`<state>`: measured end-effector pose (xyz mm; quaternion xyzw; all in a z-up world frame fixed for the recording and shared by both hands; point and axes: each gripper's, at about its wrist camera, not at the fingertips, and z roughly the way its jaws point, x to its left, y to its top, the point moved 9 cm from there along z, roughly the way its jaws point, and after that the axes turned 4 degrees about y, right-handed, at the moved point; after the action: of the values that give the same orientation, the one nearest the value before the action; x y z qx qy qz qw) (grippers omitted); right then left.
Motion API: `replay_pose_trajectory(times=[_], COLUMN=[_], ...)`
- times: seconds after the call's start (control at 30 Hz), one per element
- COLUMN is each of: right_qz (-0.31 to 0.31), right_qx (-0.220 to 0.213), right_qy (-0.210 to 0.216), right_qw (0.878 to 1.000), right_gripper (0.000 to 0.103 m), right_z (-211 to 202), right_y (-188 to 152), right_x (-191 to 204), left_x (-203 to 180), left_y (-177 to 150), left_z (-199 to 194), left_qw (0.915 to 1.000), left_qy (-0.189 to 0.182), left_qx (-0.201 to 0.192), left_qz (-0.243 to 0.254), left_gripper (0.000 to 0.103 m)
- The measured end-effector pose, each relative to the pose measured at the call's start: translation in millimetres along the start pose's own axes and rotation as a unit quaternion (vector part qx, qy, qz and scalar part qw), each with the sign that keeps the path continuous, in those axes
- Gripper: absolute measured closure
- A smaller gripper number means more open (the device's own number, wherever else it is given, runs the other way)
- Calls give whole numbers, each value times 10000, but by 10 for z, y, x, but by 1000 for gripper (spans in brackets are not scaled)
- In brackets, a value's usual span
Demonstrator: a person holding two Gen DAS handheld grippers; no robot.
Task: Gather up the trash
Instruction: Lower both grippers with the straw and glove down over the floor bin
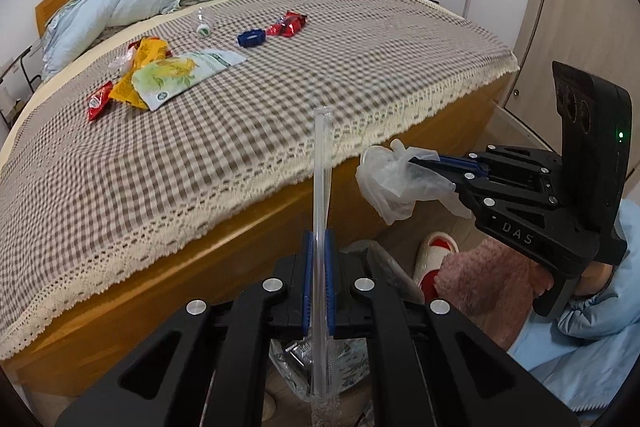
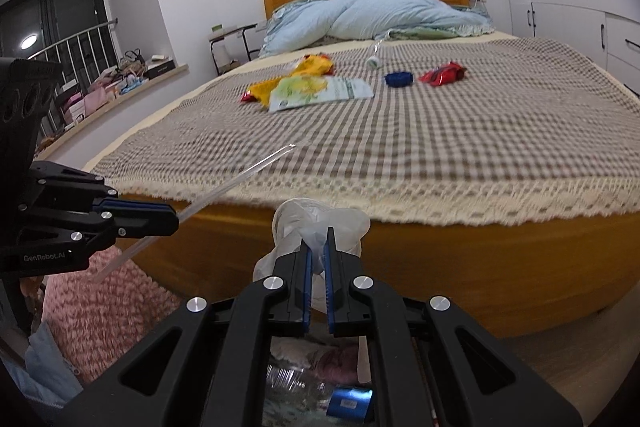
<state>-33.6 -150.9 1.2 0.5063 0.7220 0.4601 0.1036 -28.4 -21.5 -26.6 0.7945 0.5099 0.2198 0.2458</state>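
Straw (image 1: pixel 321 187) pinched in left gripper (image 1: pixel 318 247), glove (image 2: pixel 316 223) in right gripper (image 2: pixel 318 247)

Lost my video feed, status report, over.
Left gripper shut on clear straw. Right gripper shut on crumpled plastic film. Wrappers remain on bed. Nothing blocking.

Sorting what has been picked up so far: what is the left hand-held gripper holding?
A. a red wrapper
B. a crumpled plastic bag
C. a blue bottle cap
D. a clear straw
D: the left hand-held gripper is shut on a clear straw that sticks out past its tips, while the crumpled plastic bag is in the right hand-held gripper.
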Motion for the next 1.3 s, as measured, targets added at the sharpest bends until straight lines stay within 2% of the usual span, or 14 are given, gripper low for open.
replay_pose_trajectory(times=[0.67,1.3], right_qz=[382,895], right_qx=[869,1837], right_qy=[-114,-194], right_qw=[9954,9787], right_gripper=[97,97], right_z=[179,422], right_y=[-626,-1130], right_x=[-21,-167], left_x=[-128,-144], left_y=[-468,-730], left_z=[277,707], left_qw=[9985,9944], left_qy=[-186,-323], left_qx=[385,767], left_qz=[338,653], left_gripper=[100,100])
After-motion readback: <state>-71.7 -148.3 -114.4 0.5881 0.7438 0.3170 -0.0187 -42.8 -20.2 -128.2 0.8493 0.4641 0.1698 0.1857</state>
